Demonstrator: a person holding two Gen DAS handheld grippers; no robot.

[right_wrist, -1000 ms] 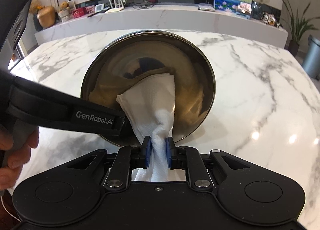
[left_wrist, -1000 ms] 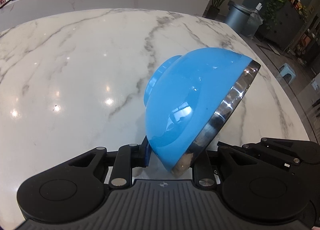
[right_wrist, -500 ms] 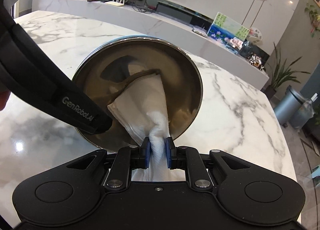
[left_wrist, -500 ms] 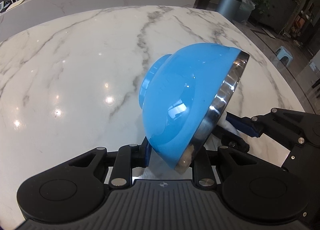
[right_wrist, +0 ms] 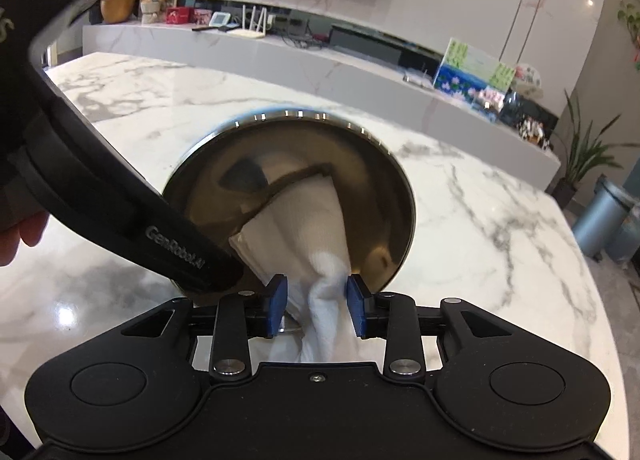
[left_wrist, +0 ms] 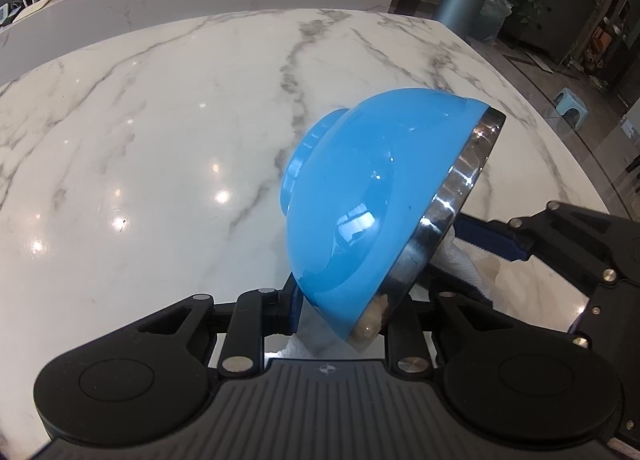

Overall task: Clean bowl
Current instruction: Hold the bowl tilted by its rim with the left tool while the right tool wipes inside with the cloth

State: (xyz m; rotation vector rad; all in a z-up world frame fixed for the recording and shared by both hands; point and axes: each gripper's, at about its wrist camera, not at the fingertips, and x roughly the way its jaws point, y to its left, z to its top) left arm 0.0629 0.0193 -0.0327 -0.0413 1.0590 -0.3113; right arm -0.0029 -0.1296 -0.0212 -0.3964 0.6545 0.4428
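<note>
One text can be read: "GenRobot.AI", in pale letters along the black finger of the left claw (right_wrist: 224, 272), in the right wrist view, where that finger reaches to the rim of the bowl (right_wrist: 400, 180). The cards and small boxes on the far shelf (right_wrist: 360, 56) carry print, but it is too small and blurred to read.
</note>
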